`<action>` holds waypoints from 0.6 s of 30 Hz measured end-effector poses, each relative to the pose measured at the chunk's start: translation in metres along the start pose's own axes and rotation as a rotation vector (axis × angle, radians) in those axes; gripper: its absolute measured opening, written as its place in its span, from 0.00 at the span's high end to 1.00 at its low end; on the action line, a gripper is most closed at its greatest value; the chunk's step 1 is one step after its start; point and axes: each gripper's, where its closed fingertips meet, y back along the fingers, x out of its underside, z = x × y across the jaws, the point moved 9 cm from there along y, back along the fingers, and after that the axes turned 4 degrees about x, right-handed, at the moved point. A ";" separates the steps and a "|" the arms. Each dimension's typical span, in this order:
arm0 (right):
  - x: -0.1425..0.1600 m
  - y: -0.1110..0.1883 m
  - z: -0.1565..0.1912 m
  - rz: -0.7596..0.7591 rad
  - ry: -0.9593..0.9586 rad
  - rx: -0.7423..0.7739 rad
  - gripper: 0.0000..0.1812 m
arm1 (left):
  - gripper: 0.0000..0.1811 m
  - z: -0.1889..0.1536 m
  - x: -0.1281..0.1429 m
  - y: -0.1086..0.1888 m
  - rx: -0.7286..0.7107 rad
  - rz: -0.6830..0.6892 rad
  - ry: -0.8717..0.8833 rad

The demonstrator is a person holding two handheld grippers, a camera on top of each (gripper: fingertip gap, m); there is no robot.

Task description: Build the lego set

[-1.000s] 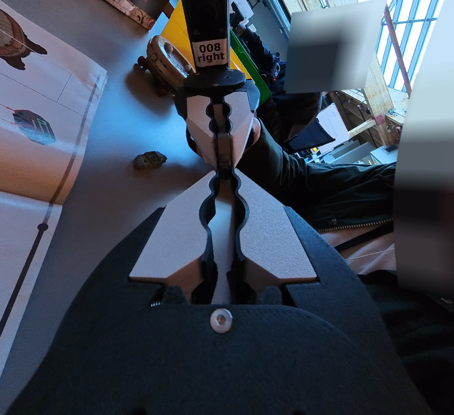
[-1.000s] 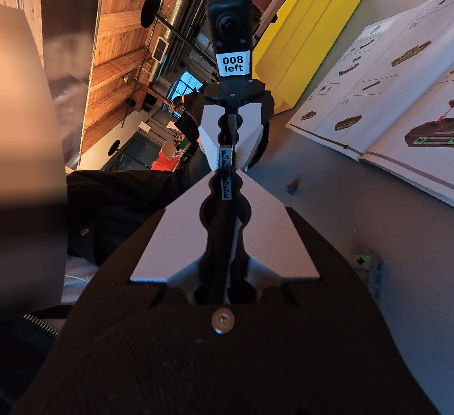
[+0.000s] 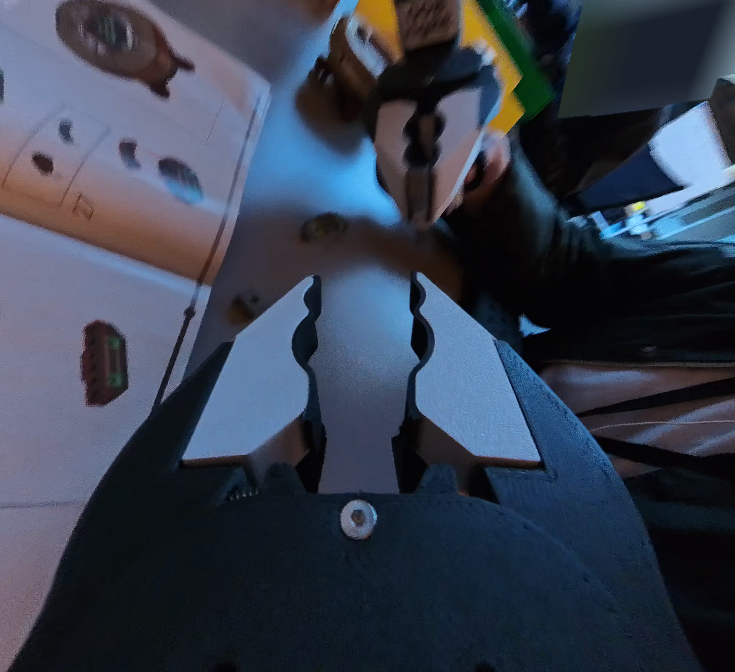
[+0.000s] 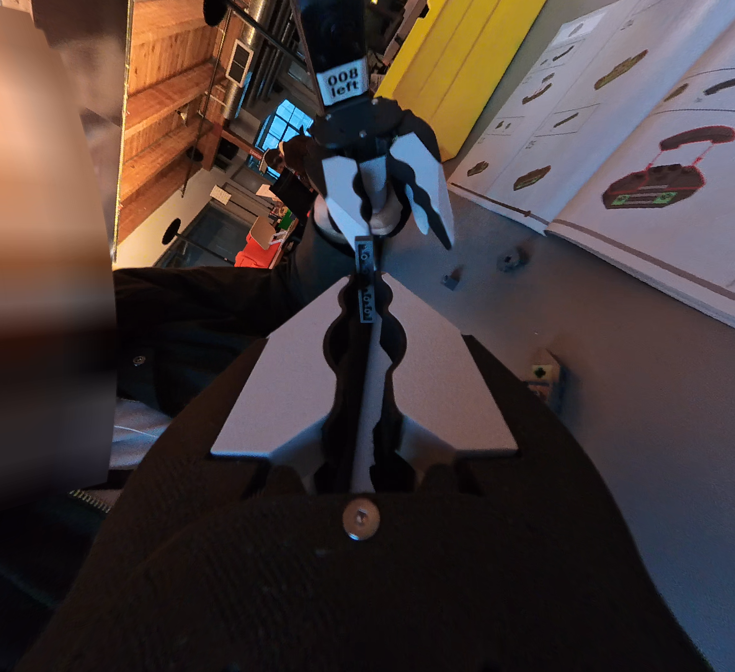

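My right gripper (image 4: 366,279) is shut on a thin grey lego plate (image 4: 366,267), whose far end sticks out past the fingertips. My left gripper (image 3: 364,279) is open and empty. In the right wrist view it (image 4: 401,239) faces the plate's far end with jaws spread; I cannot tell if it touches. In the blurred left wrist view the right gripper (image 3: 417,215) stands ahead, shut, above the grey table (image 3: 302,183).
An open instruction booklet (image 3: 99,215) lies left, also in the right wrist view (image 4: 636,136). Small loose pieces (image 3: 324,225) (image 3: 244,303) (image 4: 451,280) (image 4: 511,260) lie on the table. A brown part-built model (image 3: 350,56) and yellow bin (image 4: 469,36) stand behind. A person's dark sleeve (image 3: 576,275) is right. One gripper's finger ends stand about 4 centimetres off the other's.
My left gripper has opened, let go of the grey plate and drawn back a little. My right gripper still holds the plate. The left wrist view is now motion-blurred.
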 end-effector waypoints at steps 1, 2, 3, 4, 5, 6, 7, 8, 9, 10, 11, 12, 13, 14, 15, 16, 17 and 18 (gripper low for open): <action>0.001 -0.003 0.001 0.013 0.017 0.000 0.96 | 0.76 -0.005 -0.004 0.001 0.052 -0.052 -0.004; 0.001 -0.006 0.003 0.024 0.032 -0.002 0.96 | 0.79 -0.008 -0.007 0.002 0.098 -0.085 -0.004; 0.002 -0.010 0.004 0.032 0.045 -0.009 0.96 | 0.80 -0.011 -0.008 0.000 0.132 -0.100 -0.003; 0.003 -0.013 0.005 0.040 0.052 -0.011 0.96 | 0.81 -0.013 -0.008 -0.002 0.158 -0.102 0.000; 0.004 -0.016 0.006 0.050 0.059 -0.011 0.96 | 0.82 -0.014 -0.008 -0.004 0.176 -0.099 0.005; 0.005 -0.018 0.006 0.063 0.067 -0.011 0.96 | 0.84 -0.014 -0.007 -0.007 0.193 -0.096 0.009; 0.007 -0.021 0.007 0.075 0.075 -0.009 0.96 | 0.90 -0.015 -0.007 -0.009 0.210 -0.095 0.010; 0.008 -0.023 0.007 0.085 0.083 -0.009 0.96 | 0.95 -0.016 -0.007 -0.010 0.218 -0.091 0.007; 0.008 -0.024 0.008 0.092 0.091 -0.015 0.96 | 0.97 -0.016 -0.006 -0.011 0.209 -0.086 -0.005; 0.009 -0.024 0.008 0.097 0.099 -0.006 0.96 | 0.97 -0.016 -0.006 -0.011 0.198 -0.079 -0.015; 0.009 -0.025 0.008 0.099 0.107 0.007 0.97 | 0.97 -0.015 -0.005 -0.010 0.190 -0.075 -0.019; 0.009 -0.025 0.007 0.091 0.111 0.011 0.96 | 0.97 -0.016 -0.006 -0.009 0.190 -0.081 -0.021; 0.008 -0.024 0.008 0.077 0.110 -0.001 0.96 | 0.97 -0.017 -0.007 -0.008 0.197 -0.090 -0.021; 0.007 -0.024 0.009 0.061 0.104 -0.017 0.96 | 0.97 -0.017 -0.007 -0.007 0.203 -0.092 -0.019; 0.005 -0.023 0.009 0.032 0.100 -0.028 0.96 | 0.97 -0.017 -0.006 -0.006 0.205 -0.083 -0.017; 0.002 -0.021 0.009 -0.007 0.098 -0.036 0.95 | 0.97 -0.017 -0.006 -0.007 0.203 -0.078 -0.014; 0.000 -0.019 0.009 -0.036 0.095 -0.044 0.95 | 0.97 -0.017 -0.006 -0.007 0.207 -0.077 -0.012; 0.000 -0.018 0.009 -0.037 0.095 -0.046 0.96 | 0.97 -0.018 -0.006 -0.008 0.217 -0.078 -0.008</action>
